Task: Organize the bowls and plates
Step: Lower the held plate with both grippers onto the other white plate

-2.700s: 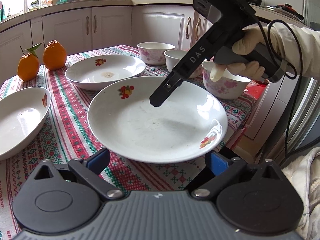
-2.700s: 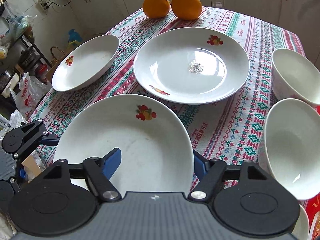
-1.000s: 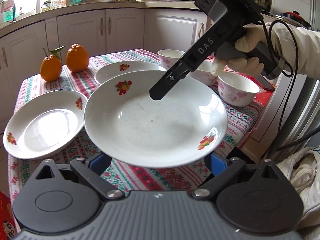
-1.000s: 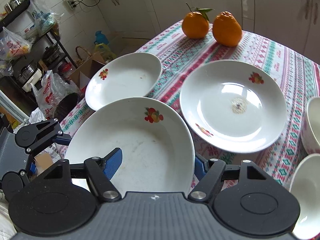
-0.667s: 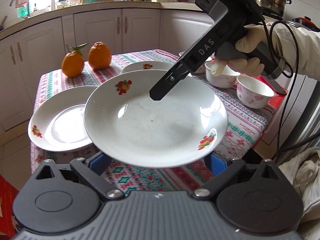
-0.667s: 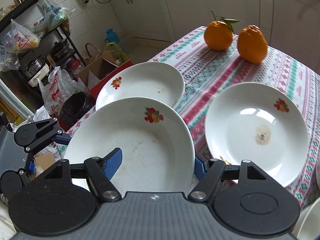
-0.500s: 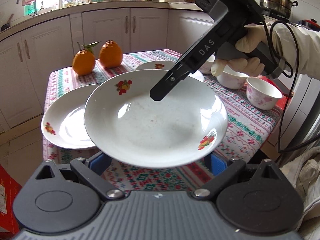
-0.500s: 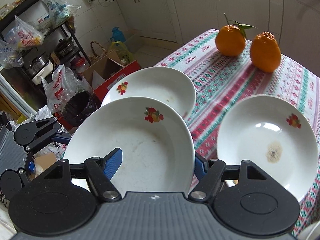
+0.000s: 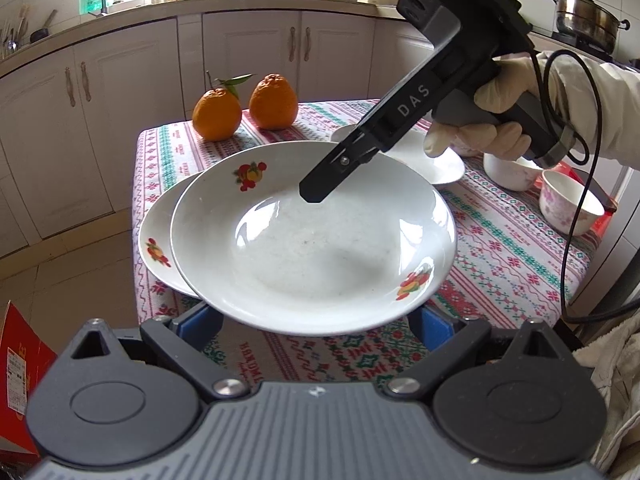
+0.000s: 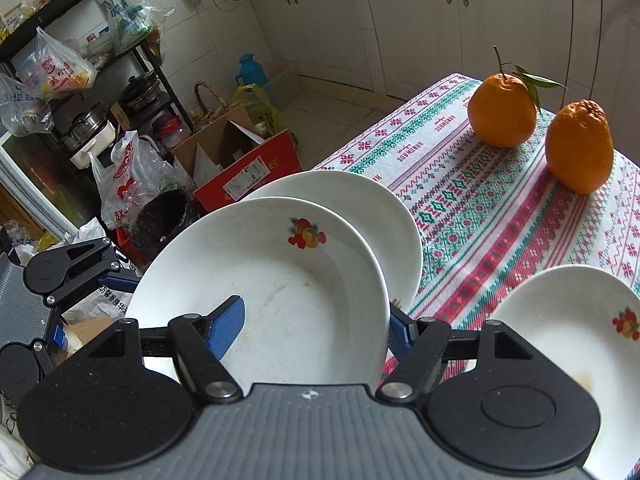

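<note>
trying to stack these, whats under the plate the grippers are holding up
Another white plate lies on the tablecloth under the held plate; only its left edge and one fruit print show. Its middle is covered. The left gripper's fingertips below the rim are hidden too.

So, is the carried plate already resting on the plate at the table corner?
No, the carried plate hangs above the corner plate, gripped by both grippers.

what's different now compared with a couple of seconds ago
The white plate with fruit prints, gripped on opposite rims by the left gripper and right gripper, has been carried sideways from the table's middle to above the second white plate at the table's edge, now overlapping it. Both grips are unchanged. The third plate, two oranges and floral bowls have stayed put.
</note>
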The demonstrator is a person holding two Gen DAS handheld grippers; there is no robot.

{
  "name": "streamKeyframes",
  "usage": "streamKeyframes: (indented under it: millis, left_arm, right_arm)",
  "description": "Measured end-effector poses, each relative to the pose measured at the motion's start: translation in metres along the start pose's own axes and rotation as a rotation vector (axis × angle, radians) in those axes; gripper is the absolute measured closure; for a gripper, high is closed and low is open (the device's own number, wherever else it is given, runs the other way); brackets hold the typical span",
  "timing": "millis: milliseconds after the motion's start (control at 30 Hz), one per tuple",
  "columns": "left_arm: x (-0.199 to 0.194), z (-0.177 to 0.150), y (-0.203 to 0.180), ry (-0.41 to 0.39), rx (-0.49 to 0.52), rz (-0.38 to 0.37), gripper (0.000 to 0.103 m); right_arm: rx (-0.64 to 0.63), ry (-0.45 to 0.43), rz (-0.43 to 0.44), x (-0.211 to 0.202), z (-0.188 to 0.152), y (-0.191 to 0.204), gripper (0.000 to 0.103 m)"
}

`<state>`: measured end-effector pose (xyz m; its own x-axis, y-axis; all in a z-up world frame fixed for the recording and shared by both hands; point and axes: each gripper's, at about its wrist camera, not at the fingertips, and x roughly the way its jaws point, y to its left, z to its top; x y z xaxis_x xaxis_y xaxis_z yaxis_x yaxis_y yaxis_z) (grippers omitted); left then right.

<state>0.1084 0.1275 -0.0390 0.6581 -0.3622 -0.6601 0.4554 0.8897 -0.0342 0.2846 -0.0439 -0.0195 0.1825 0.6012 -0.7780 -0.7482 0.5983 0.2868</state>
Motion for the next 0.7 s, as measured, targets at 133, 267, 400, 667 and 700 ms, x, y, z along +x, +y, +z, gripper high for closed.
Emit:
streamKeyframes:
  millis: [133, 267, 400, 667, 700]
  left_arm:
    - [0.003, 0.002, 0.006, 0.001, -0.008, 0.0, 0.005]
    - [0.005, 0.006, 0.01, 0.001, -0.014, -0.003, 0.005]
    - [0.01, 0.009, 0.016, 0.002, -0.016, -0.007, 0.005]
    - [0.018, 0.01, 0.025, 0.013, -0.03, -0.016, 0.004]
    - [0.018, 0.01, 0.026, 0.014, -0.029, -0.014, 0.004]
  right_arm:
    - [0.009, 0.009, 0.003, 0.008, 0.005, -0.004, 0.025]
    - [0.017, 0.008, 0.0, 0.013, 0.009, -0.008, 0.025]
    - [0.024, 0.007, -0.005, 0.017, 0.013, -0.012, 0.025]
    - [0.031, 0.008, -0.01, 0.022, 0.017, -0.018, 0.025]
    - [0.03, 0.008, -0.01, 0.022, 0.017, -0.018, 0.025]
